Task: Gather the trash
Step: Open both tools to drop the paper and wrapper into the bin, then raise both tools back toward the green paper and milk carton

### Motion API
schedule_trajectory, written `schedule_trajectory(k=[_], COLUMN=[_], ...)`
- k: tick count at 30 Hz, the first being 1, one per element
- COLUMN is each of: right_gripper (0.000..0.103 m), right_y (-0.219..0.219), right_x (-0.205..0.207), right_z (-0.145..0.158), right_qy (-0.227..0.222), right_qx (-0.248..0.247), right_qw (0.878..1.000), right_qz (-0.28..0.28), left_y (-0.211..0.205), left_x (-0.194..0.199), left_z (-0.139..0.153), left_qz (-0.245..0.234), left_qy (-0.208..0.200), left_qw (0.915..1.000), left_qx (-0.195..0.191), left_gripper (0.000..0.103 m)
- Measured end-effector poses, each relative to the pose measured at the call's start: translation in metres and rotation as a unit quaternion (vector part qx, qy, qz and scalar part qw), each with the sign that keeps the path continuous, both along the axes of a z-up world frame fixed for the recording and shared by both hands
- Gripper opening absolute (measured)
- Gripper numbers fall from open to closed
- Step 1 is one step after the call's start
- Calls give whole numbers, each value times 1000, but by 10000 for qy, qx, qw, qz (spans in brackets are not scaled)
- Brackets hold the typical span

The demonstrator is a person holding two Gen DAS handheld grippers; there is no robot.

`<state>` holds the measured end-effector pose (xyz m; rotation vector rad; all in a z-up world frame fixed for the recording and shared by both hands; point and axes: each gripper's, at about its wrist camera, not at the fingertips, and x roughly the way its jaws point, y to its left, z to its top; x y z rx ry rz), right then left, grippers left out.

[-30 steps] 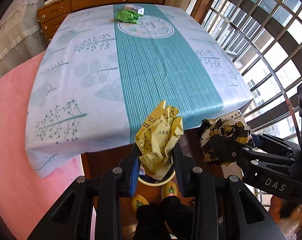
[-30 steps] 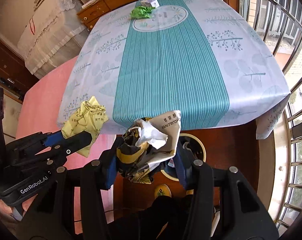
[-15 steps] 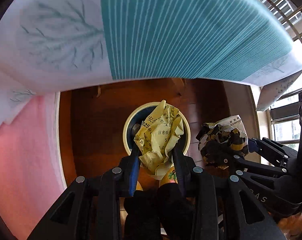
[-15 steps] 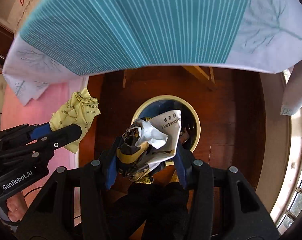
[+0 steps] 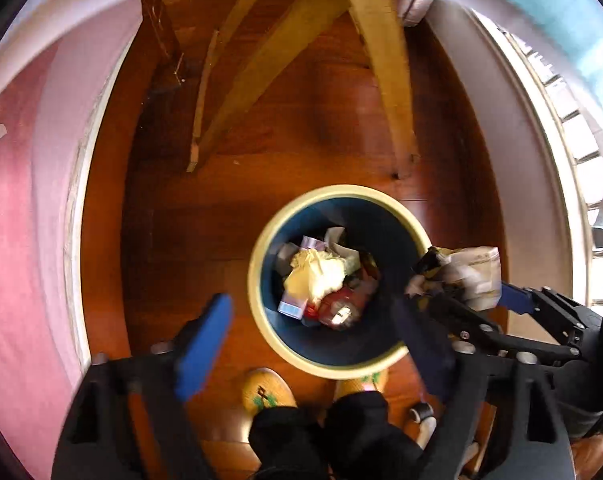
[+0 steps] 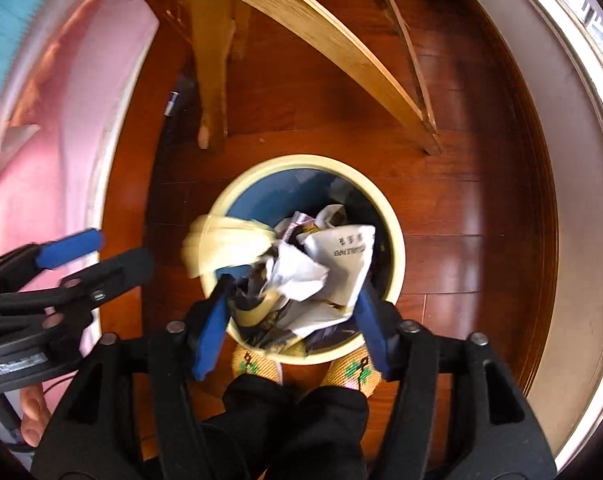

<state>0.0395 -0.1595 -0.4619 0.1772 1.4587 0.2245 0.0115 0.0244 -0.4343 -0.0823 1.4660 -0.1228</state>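
A round bin point(image 5: 261, 248) with a cream rim and blue inside stands on the wood floor, holding several bits of trash. My left gripper point(image 5: 313, 344) hangs over it, jaws opening wide with nothing between them. The yellow crumpled paper point(image 5: 317, 276) lies in the bin here; in the right wrist view the yellow paper point(image 6: 229, 248) is a blur over the rim point(image 6: 397, 248). My right gripper point(image 6: 291, 330) points down over the bin, jaws opening. A white and black crumpled wrapper point(image 6: 317, 276) still sits loosely between its pads point(image 6: 211, 332). The left gripper point(image 6: 89, 258) shows at the left.
Pale wooden table legs point(image 5: 385, 60) and braces point(image 6: 321, 28) stand just behind the bin. A person's yellow slippers point(image 6: 355, 372) and dark trouser legs are at its near side. A pink rug point(image 5: 17, 240) lies left, a white window wall point(image 5: 533, 160) right.
Both grippers dropped from above the table's edge to just over the bin. The left let go of the yellow paper, which fell in. The right jaws widened around the wrapper.
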Motion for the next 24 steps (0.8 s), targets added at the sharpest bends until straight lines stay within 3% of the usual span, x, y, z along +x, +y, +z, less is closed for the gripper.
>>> schedule_trajectory(k=[7,15,19,24], right_gripper=[67,67,67,67], right_y=[2,8,8,5], right_x=[6,1,-2,-9], right_z=[-8,6,28,79], right_qy=[-20,-97,-146,-238], right_qx=[-47,-37,-35,-33], right_qw=[9999,9998,9996,9989], right_qz=[-148,-178,-256,-412], left_y=[15,23,27,32], left_x=[7,5,0,-7], left_z=[-10,11,40,97], left_qz=[-170,25,73,161], left_qy=[-161,-349,-427,-509], left_qw=[9990,9982,9978,9973], left_qx=[378,496,508,513], left_gripper=[88,88,88,88])
